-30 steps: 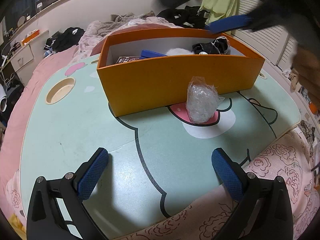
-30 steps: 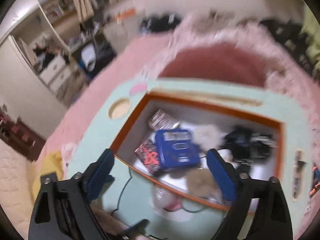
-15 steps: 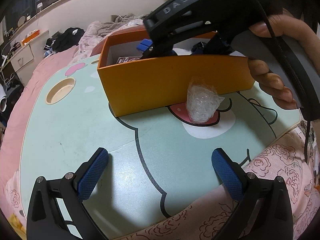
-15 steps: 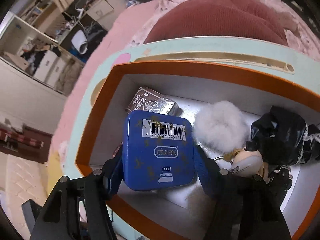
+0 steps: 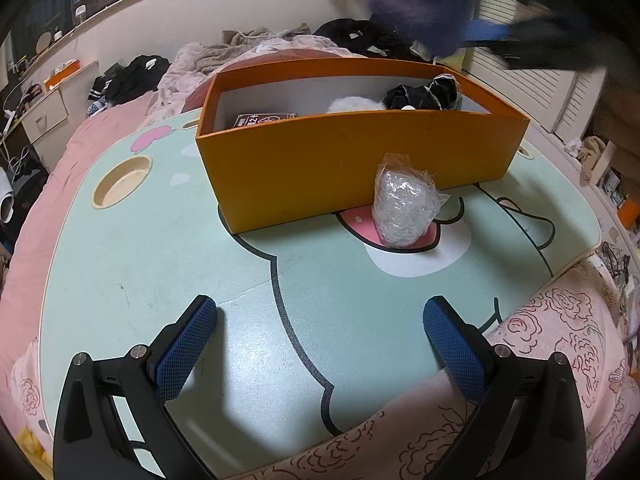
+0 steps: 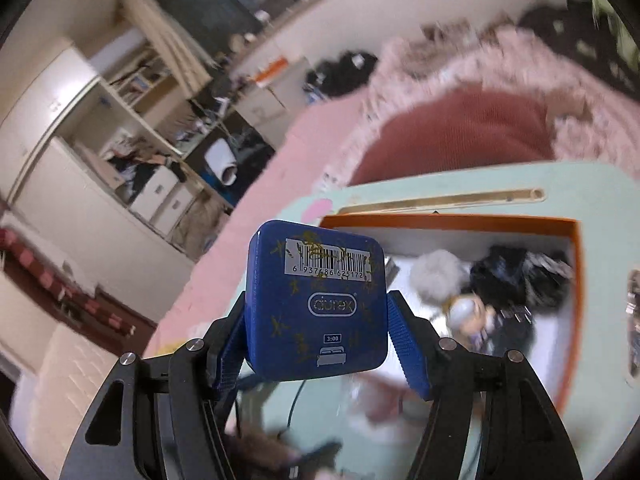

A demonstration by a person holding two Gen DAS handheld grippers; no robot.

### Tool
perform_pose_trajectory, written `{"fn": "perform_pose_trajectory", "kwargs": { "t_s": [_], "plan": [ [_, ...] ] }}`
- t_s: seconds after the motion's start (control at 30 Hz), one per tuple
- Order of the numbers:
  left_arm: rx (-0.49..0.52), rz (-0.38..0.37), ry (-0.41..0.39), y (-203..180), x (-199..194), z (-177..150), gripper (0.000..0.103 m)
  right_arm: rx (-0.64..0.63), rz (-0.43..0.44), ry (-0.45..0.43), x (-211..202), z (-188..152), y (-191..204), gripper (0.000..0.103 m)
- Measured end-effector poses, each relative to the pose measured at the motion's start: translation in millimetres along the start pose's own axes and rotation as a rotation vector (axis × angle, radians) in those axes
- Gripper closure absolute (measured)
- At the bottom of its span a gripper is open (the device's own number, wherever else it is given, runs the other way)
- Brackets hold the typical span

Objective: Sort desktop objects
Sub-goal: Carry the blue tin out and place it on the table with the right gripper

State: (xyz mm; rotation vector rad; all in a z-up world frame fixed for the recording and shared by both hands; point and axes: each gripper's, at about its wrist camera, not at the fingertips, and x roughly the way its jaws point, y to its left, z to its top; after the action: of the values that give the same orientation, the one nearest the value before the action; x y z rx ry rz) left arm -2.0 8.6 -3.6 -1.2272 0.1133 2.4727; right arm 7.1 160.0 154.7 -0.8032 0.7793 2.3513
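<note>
Left gripper [image 5: 320,320]: matte black angular frame arms, silver round screw heads, blue cross-hatched rubber pads on both fingers [image 5: 182,346]. Right gripper [image 6: 316,338]: identical black frame, silver screws, blue ribbed finger pads.

Right gripper [image 6: 316,344] tilted downward, raised in the air, pads clamped on something square. Left gripper [image 5: 320,344] angled down, low, jaws spread wide, holding nothing.

Pink bedding [image 5: 100,128] under and around the lap table, dark clothes [image 5: 128,76] heaped at the far side, white drawer unit [image 5: 42,118] at left, white louvred doors [image 5: 532,88] at right, cluttered shelves [image 6: 132,92] beyond
</note>
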Motion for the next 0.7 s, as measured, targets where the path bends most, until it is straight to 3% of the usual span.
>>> {"fn": "perform_pose_trajectory", "kwargs": {
  "t_s": [0.1,0.2,0.23,0.4,0.5,0.63,0.7],
  "plan": [
    [0.004,-0.005,0.0,0.6,0.1,-0.9,0.0,-0.023,-0.083,-0.022,-19.1,-44.6,10.0,0.038],
    [0.007,-0.009,0.0,1.3,0.2,-1.2,0.0,0.016,-0.155,-0.012,-22.4,-78.0,-4.9,0.038],
    [0.008,-0.01,0.0,1.5,0.2,-1.3,0.0,0.021,-0.217,-0.004,-21.7,-88.8,-11.3,0.038],
    [0.012,-0.016,-0.001,1.3,0.4,-1.7,0.0,-0.01,-0.41,0.074,10.8,-102.5,-28.4,0.037],
    [0.015,-0.019,-0.001,2.0,-0.2,-2.2,0.0,-0.011,-0.443,0.018,19.0,-101.2,-33.6,0.034],
    [0.016,-0.022,-0.002,0.9,-1.0,-2.3,0.0,-0.052,-0.456,-0.052,6.6,-116.6,-27.4,0.016],
    [0.019,-0.025,-0.003,1.6,-1.2,-2.6,0.0,-0.09,-0.48,-0.051,2.0,-126.3,-21.8,0.013]
  ]
}}
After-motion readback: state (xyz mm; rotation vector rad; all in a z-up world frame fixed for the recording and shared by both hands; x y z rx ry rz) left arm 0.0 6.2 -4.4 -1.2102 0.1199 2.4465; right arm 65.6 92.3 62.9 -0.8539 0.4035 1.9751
